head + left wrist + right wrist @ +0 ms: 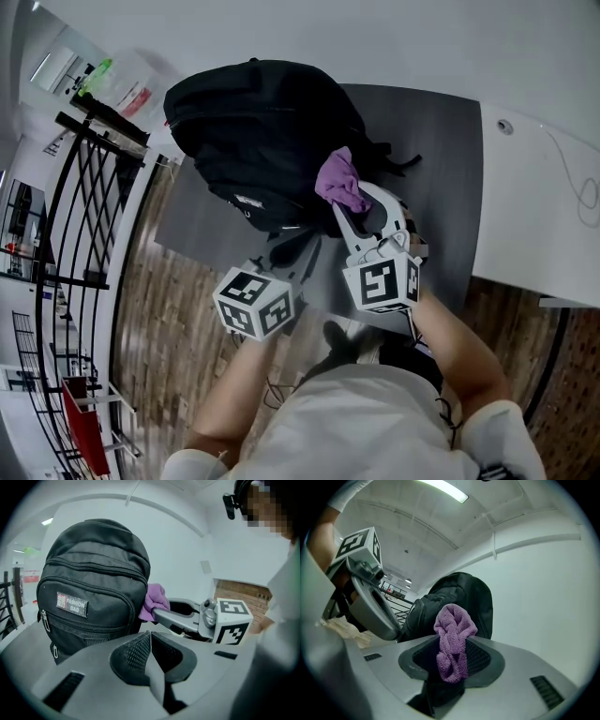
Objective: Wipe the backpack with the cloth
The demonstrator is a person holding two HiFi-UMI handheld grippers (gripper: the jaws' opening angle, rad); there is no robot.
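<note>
Backpack [262, 141], black, stood on the grey table [441, 159] in the upper middle of the head view. In the left gripper view its front pocket with a small label faced the camera. The right gripper [345, 202] had its jaws clamped on a bunched-up purple cloth [340, 180], and the cloth was touching the bag's side, just right of centre in the frame. The left gripper [292, 246] sat lower left of that, close to the bag's bottom edge, with its jaws shut together and nothing between them. Couldn't tell if it actually touched the bag. A black railing [84, 206] ran down the left side of the frame, and there was wooden floor [178, 319] below the table edge
</note>
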